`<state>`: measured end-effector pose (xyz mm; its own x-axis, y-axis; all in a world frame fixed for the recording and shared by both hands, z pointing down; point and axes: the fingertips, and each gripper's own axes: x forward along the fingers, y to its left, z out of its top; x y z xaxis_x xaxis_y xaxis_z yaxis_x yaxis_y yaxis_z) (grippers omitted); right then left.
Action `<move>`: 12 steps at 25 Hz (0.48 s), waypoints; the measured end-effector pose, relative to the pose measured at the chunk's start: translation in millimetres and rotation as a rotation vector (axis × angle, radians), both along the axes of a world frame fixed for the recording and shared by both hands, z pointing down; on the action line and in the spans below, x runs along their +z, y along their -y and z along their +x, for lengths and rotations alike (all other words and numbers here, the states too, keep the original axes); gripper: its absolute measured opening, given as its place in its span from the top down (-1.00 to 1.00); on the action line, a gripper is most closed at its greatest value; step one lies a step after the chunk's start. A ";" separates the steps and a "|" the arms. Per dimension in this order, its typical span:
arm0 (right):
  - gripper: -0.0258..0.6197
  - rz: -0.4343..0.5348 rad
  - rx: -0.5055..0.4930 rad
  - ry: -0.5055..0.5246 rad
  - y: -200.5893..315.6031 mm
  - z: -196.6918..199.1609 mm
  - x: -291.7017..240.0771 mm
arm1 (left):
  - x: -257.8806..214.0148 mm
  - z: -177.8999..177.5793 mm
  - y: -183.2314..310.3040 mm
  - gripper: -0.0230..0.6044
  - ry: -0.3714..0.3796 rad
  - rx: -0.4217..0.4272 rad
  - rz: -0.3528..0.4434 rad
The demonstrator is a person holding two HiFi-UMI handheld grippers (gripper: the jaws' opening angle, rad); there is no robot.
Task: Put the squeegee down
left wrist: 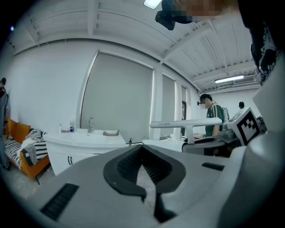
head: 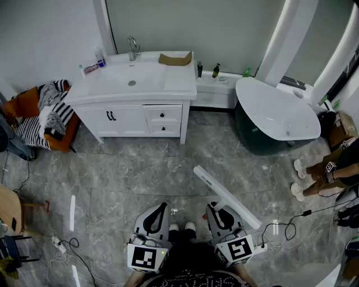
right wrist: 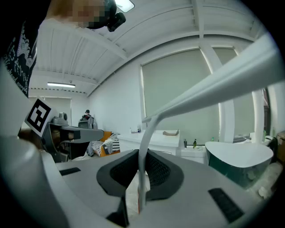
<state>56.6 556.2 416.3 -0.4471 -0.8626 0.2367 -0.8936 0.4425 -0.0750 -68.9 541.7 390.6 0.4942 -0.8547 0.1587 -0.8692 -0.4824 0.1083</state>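
Holding one squeegee [head: 227,197] is the right gripper [head: 215,207].

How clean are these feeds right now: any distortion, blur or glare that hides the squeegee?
Head view: evenly lit and sharp, squeegee clear against the grey floor. Right gripper view: fisheye bend, dark corners; the squeegee blade looms close and soft, its handle readable in the right gripper. Left gripper view: same fisheye, ceiling light glaring at the top edge.

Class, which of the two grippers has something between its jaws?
The right gripper: its jaws clamp the handle of the white squeegee. The left gripper has its jaws closed on nothing.
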 end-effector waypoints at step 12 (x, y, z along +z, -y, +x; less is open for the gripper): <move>0.75 0.001 -0.008 0.023 -17.7 35.5 -0.5 | -3.8 30.1 -14.6 0.91 0.018 -0.015 -0.003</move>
<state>92.1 574.0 415.8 -0.4591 -0.8592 0.2258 -0.8882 0.4496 -0.0952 -38.8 556.3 386.8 0.4785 -0.8615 0.1700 -0.8781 -0.4693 0.0934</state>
